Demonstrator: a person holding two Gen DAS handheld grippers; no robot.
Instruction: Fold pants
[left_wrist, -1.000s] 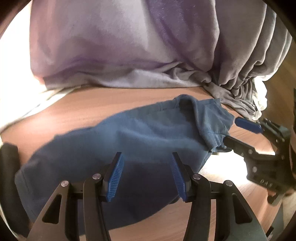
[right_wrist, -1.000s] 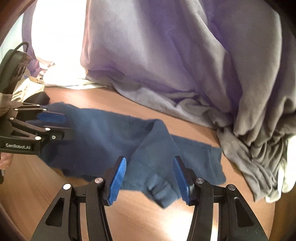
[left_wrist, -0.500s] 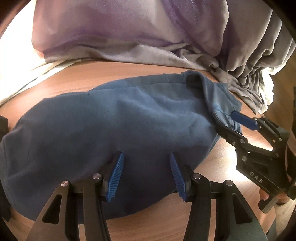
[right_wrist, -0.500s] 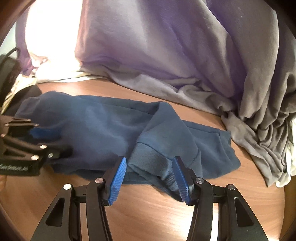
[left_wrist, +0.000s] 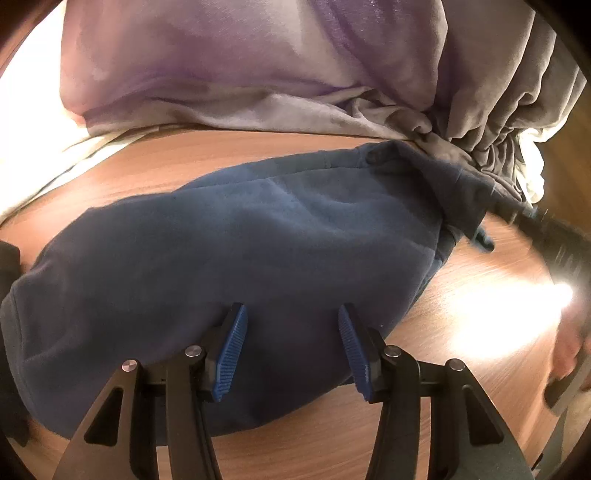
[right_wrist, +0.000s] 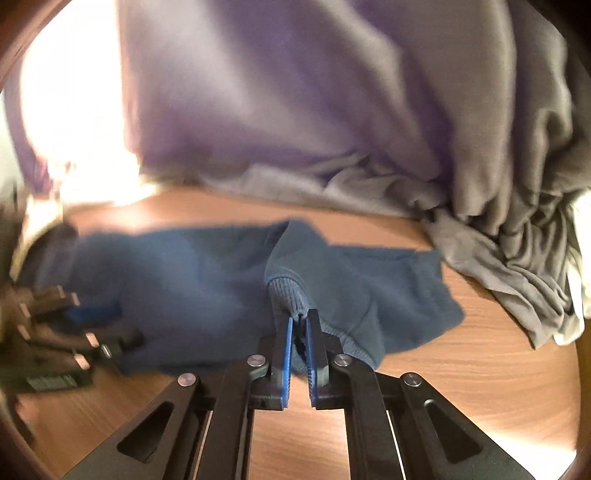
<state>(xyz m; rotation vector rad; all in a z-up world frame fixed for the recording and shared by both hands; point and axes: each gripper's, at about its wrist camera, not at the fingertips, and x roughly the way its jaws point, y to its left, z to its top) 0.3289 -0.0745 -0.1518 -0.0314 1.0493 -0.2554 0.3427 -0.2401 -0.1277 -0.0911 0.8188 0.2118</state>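
Note:
Dark blue pants (left_wrist: 240, 251) lie in a rumpled heap across the wooden table; they also show in the right wrist view (right_wrist: 192, 280). My left gripper (left_wrist: 291, 332) is open, its blue pads over the near edge of the pants, holding nothing. My right gripper (right_wrist: 299, 325) is shut on the ribbed cuff (right_wrist: 288, 291) of one pant leg, which lies folded over the rest. The left gripper shows blurred at the left of the right wrist view (right_wrist: 88, 321). The right gripper is a dark blur at the right edge of the left wrist view (left_wrist: 554, 240).
A large grey-purple pile of cloth (left_wrist: 258, 74) lies along the back of the table and also shows in the right wrist view (right_wrist: 332, 110). Crumpled grey fabric (right_wrist: 517, 251) lies at the right. Bare wood table (right_wrist: 461, 369) shows in front. A dark object (left_wrist: 7, 258) is at the far left.
My right gripper has closed on the ribbed cuff of the pant leg. My left gripper stays open and has edged slightly nearer over the pants. Both views are blurred by motion.

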